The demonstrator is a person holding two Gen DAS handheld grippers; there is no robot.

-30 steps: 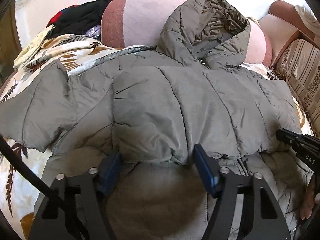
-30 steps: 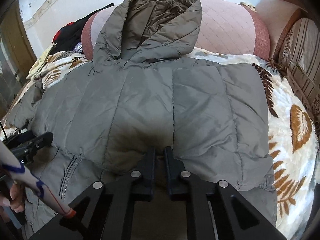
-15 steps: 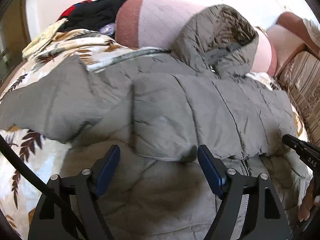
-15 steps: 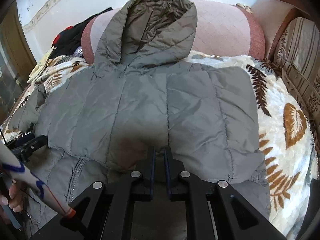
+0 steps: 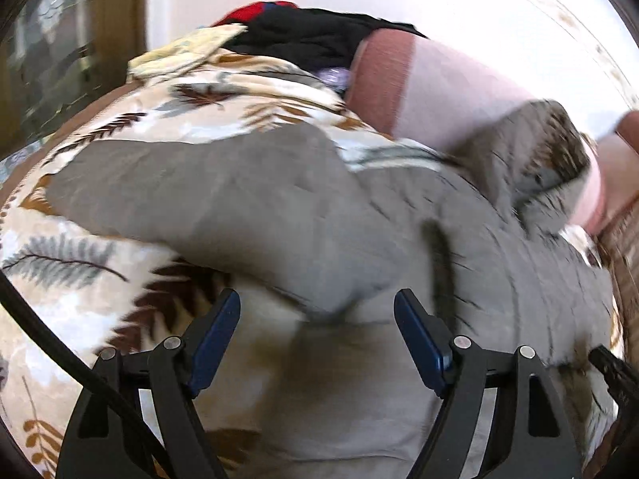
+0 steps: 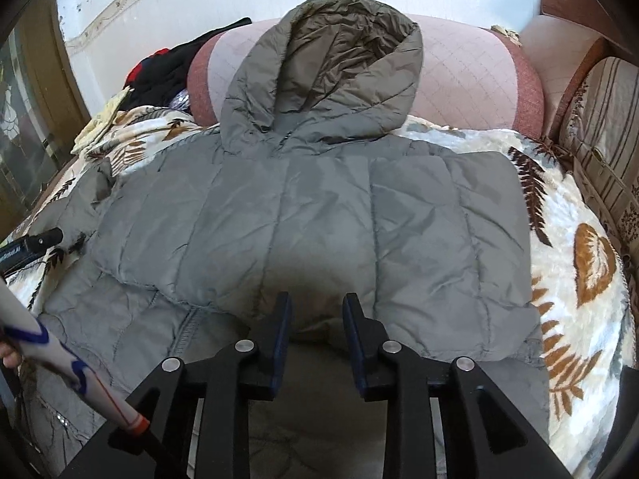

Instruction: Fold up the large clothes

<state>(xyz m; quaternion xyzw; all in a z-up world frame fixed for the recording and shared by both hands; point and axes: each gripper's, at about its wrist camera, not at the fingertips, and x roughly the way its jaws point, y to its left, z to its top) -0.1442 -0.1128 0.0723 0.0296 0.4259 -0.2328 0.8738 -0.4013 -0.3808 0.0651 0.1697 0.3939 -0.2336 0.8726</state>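
A grey hooded puffer jacket [image 6: 319, 207] lies on the bed, its lower part folded up over the body and its hood [image 6: 331, 64] resting on a pink bolster. My right gripper [image 6: 318, 299] sits at the folded edge with its jaws opening; the pads stand apart and do not press on the fabric. My left gripper [image 5: 316, 299] is open over the jacket's left side, near the spread-out sleeve [image 5: 199, 191], and grips nothing. The left wrist view is blurred by motion. The left gripper's tip [image 6: 40, 239] shows at the right wrist view's left edge.
A leaf-patterned blanket [image 6: 579, 247] covers the bed. A pink bolster [image 6: 471, 80] lies along the back, with a pile of black and red clothes [image 5: 311, 36] beside it. A striped sofa arm [image 6: 603, 127] borders the right. A person's patterned sleeve [image 6: 40, 343] is at lower left.
The right gripper's jaws have parted and let go of the folded jacket edge. The left gripper has swung left from the folded hem toward the sleeve and opened wider.
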